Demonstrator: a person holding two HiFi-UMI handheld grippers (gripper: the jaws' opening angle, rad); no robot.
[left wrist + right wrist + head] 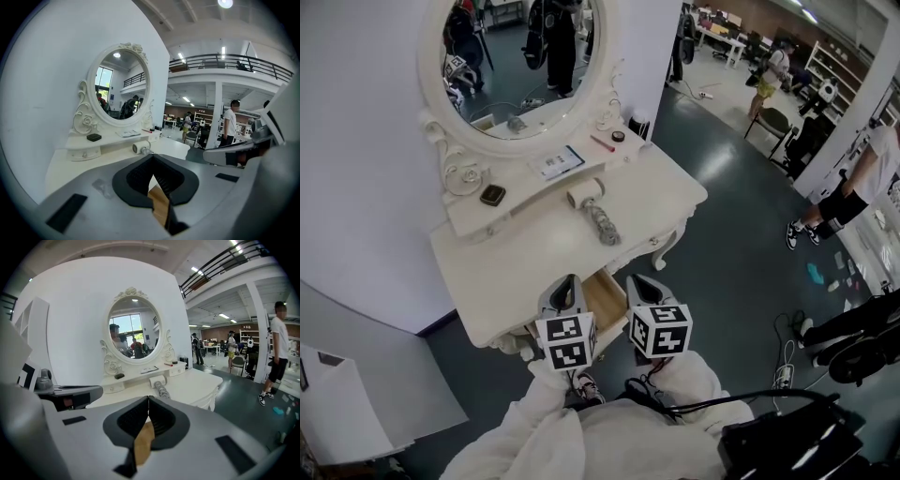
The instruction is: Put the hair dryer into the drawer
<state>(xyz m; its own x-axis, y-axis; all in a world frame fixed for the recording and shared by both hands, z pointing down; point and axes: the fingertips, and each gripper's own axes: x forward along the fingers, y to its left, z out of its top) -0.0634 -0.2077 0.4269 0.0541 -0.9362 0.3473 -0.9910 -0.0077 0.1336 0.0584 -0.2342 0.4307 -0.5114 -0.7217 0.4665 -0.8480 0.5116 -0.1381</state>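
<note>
Head view looks steeply down on a white dressing table (675, 192). The hair dryer (594, 210) lies on its side in the middle of the tabletop, just in front of the raised shelf (478, 220). Its pale barrel is toward the shelf and its grey handle points toward me. I judge that this leaves the handle as the easy part to take. The dryer is not in the drawer yet.

The drawer (607, 298) is pulled out below the table's front edge, nearer to me than the dryer. I take it to be open so the dryer can go straight in. My left tongs (570, 281) and right tongs (641, 279) are side by side over the drawer, well apart from the dryer, both pointing toward it. Both pairs are pressed together at the tips with nothing between them. I would have to spread one pair before taking the dryer. A small dark box (493, 195) sits on the shelf, below an oval mirror (520, 66).

Much of the drawer is hidden. The tongs cover it, and only a strip of bare wooden floor shows between them, so I cannot tell whether anything is inside. Its front is out of sight. The dryer's handle looks mottled, and I cannot tell whether a cord is wound around it. My hands are hidden under the tongs; only white sleeves (544, 427) show.
</note>
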